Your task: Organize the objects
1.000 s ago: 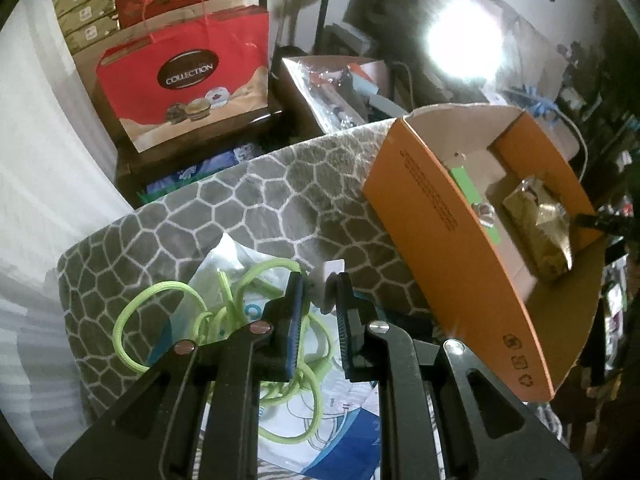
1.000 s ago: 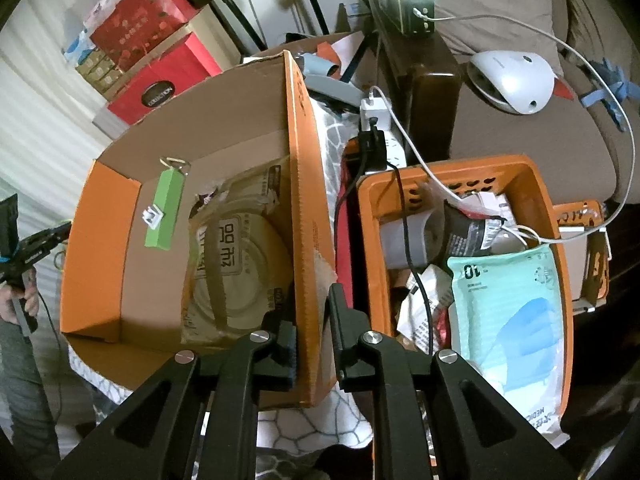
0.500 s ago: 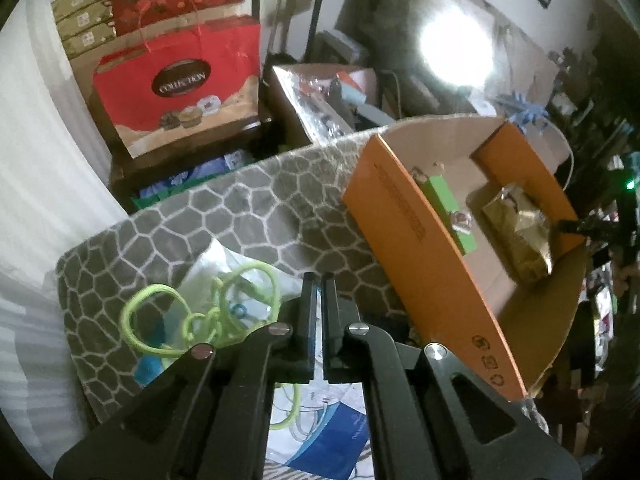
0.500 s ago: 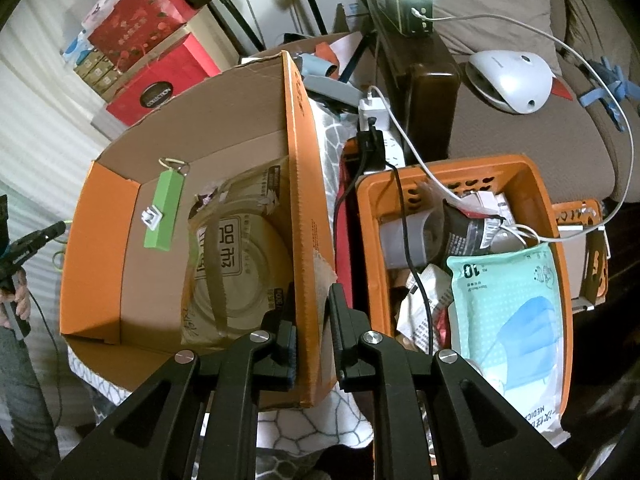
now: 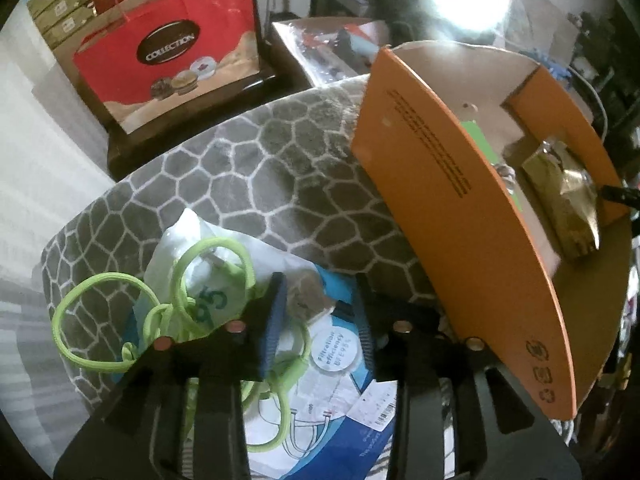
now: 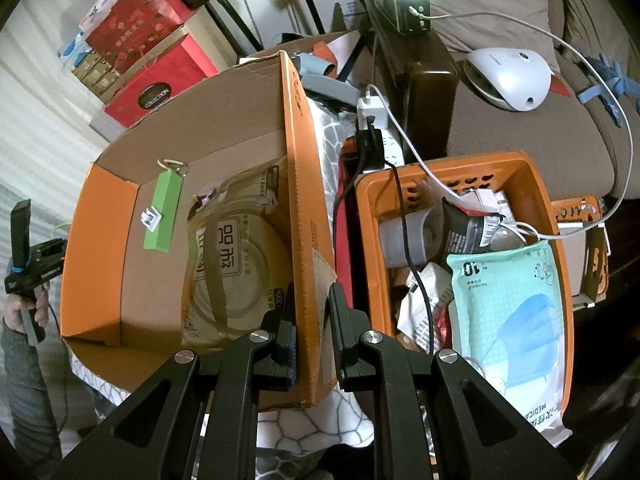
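In the left wrist view my left gripper [image 5: 320,292] points down over a white-and-blue mask packet [image 5: 332,360] with a lime green elastic cord [image 5: 100,320] tangled on it. Its jaws are opening. A small grey lump [image 5: 304,296] sits between the fingers, and the pads are clear of it. To the right stands an orange cardboard box [image 5: 440,184]. My right gripper [image 6: 312,320] is shut on the near wall of this orange box [image 6: 304,200]. Inside lie a green block [image 6: 162,212] and a clear packet of bowls [image 6: 236,256].
A grey honeycomb blanket [image 5: 280,184] covers the surface under the packet and box. A red gift bag [image 5: 168,56] stands behind it. Right of the box an orange basket [image 6: 532,184] holds a face-mask pack [image 6: 512,304], wrappers and cables. A hand [image 6: 20,312] holds the left gripper's handle.
The left jaws went fully shut half a second ago and now stand apart. That gripper has dropped closer to the mask packet. The right gripper and the box have not moved.
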The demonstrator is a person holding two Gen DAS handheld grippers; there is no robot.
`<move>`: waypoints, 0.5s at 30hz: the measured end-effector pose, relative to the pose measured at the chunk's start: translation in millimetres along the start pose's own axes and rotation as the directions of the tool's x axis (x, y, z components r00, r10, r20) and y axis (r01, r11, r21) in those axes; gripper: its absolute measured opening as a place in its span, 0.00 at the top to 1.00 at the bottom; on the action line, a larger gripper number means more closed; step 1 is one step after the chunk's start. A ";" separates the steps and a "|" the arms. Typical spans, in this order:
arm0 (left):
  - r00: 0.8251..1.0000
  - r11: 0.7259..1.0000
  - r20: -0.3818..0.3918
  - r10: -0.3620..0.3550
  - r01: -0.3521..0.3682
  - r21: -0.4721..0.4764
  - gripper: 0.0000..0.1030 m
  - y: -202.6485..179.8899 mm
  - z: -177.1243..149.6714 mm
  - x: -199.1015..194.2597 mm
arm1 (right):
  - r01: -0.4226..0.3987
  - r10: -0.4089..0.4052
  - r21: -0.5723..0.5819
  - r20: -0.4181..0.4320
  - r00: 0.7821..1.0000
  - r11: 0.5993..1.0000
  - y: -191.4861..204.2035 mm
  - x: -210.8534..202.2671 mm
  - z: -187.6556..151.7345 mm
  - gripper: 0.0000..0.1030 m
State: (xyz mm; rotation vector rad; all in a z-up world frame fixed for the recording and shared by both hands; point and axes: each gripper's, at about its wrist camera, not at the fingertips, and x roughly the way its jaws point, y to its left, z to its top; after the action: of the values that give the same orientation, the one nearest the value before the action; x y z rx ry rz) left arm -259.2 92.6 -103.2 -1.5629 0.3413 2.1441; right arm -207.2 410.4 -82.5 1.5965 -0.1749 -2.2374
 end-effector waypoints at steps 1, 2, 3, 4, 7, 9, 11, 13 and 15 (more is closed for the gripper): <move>1.000 1.000 -0.004 0.001 -0.001 -0.005 0.68 0.8 -0.5 0.9 | 0.000 0.000 0.001 0.000 1.000 1.000 -0.1 0.0 0.2 0.88; 1.000 1.000 -0.016 0.006 -0.006 -0.011 0.68 1.5 -0.8 3.1 | 0.000 0.000 0.003 0.000 1.000 1.000 0.0 0.0 0.2 0.88; 0.999 1.000 -0.030 0.012 -0.012 -0.017 0.69 2.2 -1.6 6.1 | -0.001 0.001 0.003 0.000 1.000 1.000 -0.2 -0.1 0.0 0.88; 0.999 1.000 -0.046 0.017 -0.018 -0.023 0.69 2.9 -3.1 9.7 | 0.000 0.000 0.003 0.001 1.000 1.000 0.1 0.0 0.2 0.88; 0.999 0.999 -0.049 0.007 -0.009 -0.051 0.68 5.7 -5.9 13.7 | 0.000 0.000 0.005 0.001 1.000 1.000 0.1 0.0 0.2 0.88; 0.999 0.997 -0.050 -0.012 0.008 -0.081 0.70 9.8 -6.1 14.0 | 0.001 -0.001 0.005 -0.001 1.000 1.000 -0.4 -0.1 -0.2 0.88; 0.999 0.994 -0.045 -0.029 0.024 -0.104 0.76 13.2 -6.1 13.1 | 0.003 -0.003 0.006 -0.001 1.000 1.000 -0.3 0.1 0.1 0.88; 0.998 0.992 -0.045 -0.047 0.042 -0.119 0.76 15.6 -5.4 12.0 | 0.003 -0.002 0.008 -0.001 1.000 1.000 -0.3 0.2 0.1 0.88; 0.998 0.992 -0.036 -0.047 0.042 -0.121 0.76 16.1 -4.2 9.1 | 0.004 -0.004 0.008 0.000 1.000 1.000 -0.4 0.0 -0.1 0.88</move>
State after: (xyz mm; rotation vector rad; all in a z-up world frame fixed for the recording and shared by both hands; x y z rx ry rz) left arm -266.1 78.8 -114.3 -1.6644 0.1909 2.1375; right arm -207.1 410.8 -82.6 1.6022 -0.1806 -2.2424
